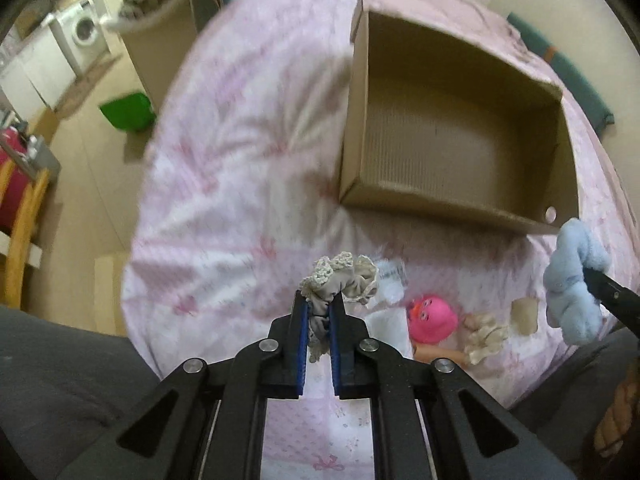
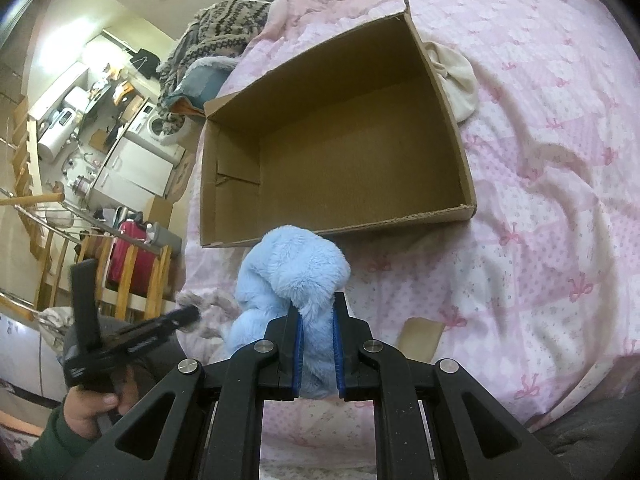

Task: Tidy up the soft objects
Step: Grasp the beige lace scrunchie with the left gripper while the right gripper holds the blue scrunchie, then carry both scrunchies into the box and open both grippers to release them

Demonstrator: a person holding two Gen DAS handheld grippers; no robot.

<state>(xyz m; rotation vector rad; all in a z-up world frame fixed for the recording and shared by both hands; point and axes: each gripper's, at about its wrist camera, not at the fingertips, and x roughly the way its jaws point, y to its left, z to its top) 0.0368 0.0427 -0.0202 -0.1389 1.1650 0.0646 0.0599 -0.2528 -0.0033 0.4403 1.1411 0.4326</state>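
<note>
My left gripper (image 1: 319,302) is shut on a grey scrunchie with cream lace trim (image 1: 340,280) and holds it above the pink bedspread. My right gripper (image 2: 316,308) is shut on a light blue plush toy (image 2: 292,276), which also shows at the right edge of the left wrist view (image 1: 572,284). An empty open cardboard box (image 1: 452,136) lies on the bed ahead of both grippers; it also shows in the right wrist view (image 2: 340,140). A pink rubber duck (image 1: 434,318) and a beige fabric piece (image 1: 486,336) lie on the bed near the box.
A cream cloth bundle (image 2: 456,76) lies behind the box. A small cardboard scrap (image 2: 420,338) lies on the bedspread (image 2: 540,200). A knitted patterned blanket (image 2: 216,36) is piled at the bed's far corner. A green bin (image 1: 128,110) stands on the floor left of the bed.
</note>
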